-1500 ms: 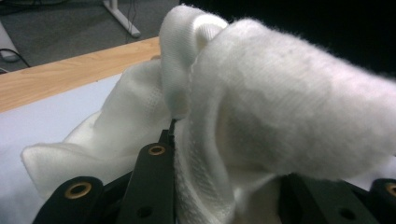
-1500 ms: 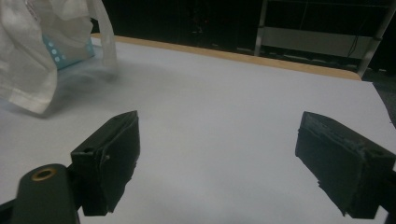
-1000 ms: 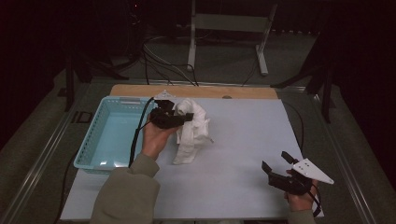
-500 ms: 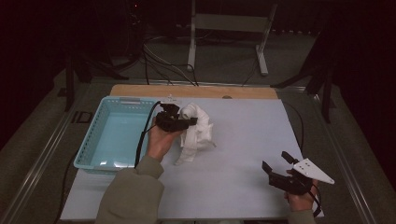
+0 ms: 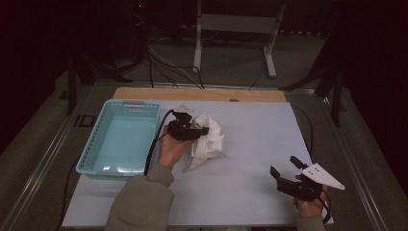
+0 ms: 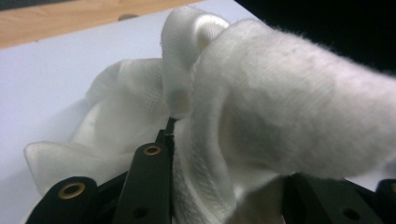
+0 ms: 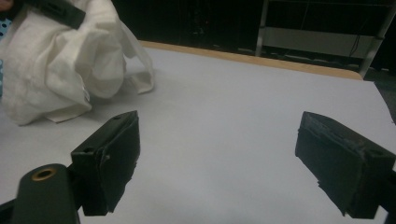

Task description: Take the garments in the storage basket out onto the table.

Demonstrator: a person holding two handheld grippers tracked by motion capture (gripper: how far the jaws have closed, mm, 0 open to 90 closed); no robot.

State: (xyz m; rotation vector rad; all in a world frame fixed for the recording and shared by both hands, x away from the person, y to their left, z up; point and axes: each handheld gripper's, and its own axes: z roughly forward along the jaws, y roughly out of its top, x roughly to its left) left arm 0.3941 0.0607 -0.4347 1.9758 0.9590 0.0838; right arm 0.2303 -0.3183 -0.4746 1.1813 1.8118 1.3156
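- Left gripper clamps the white towel — its folds bury the jaw tips — on the table beside the turquoise basket.
- Right gripper — jaws wide apart, holding nothing, near the table's front edge.

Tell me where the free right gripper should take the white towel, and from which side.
Take the white towel by the loose corner trailing toward the person, coming in low from the right gripper's side. That flap lies flat and clear of the left gripper, which is shut on the bunched upper folds beside the basket.
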